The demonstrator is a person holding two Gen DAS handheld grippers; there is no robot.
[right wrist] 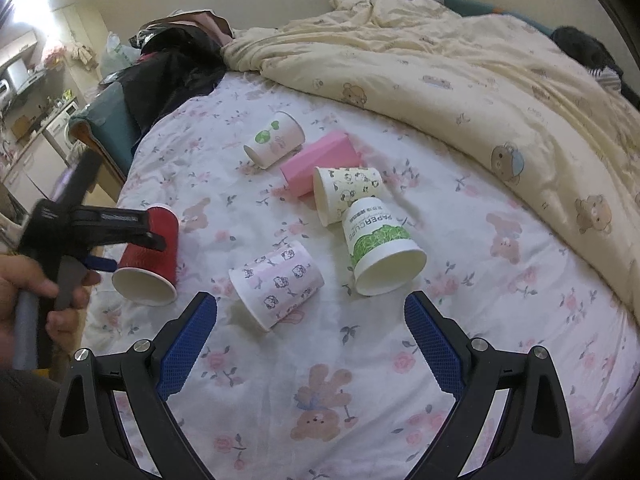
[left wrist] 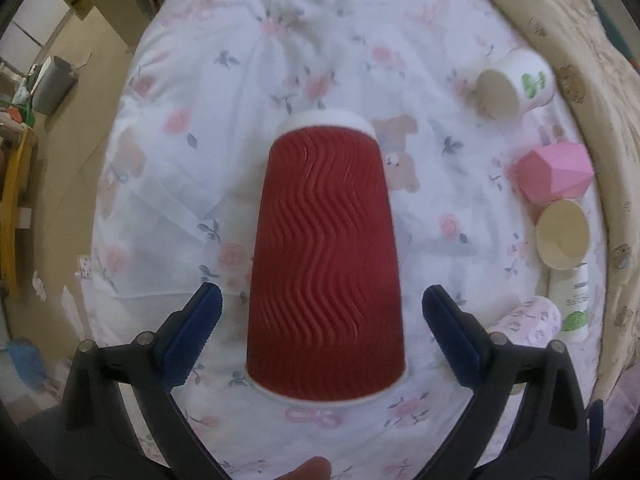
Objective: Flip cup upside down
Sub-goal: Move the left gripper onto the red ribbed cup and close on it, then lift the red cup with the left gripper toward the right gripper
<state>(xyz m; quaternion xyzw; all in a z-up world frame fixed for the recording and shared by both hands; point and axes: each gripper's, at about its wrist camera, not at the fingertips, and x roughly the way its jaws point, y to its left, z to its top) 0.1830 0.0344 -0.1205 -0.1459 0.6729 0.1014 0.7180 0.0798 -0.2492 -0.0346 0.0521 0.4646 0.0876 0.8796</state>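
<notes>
A red ribbed paper cup (left wrist: pixel 325 256) lies on its side on the floral bedsheet, its open mouth towards my left gripper. My left gripper (left wrist: pixel 322 308) is open, its blue-padded fingers (left wrist: pixel 192 336) on either side of the cup's wide end without touching it. In the right wrist view the red cup (right wrist: pixel 150 256) lies at the left with the left gripper (right wrist: pixel 120 248) around it, held by a hand. My right gripper (right wrist: pixel 310 316) is open and empty above the sheet, near a cup with cartoon prints (right wrist: pixel 276 284).
Several other paper cups lie on their sides on the sheet: a green-print one (right wrist: pixel 380 246), a panda-print one (right wrist: pixel 346 192), a clover one (right wrist: pixel 276 140), and a pink box (right wrist: pixel 320 162). A cream duvet (right wrist: pixel 460 72) fills the right. The bed edge (right wrist: pixel 100 128) runs at the left.
</notes>
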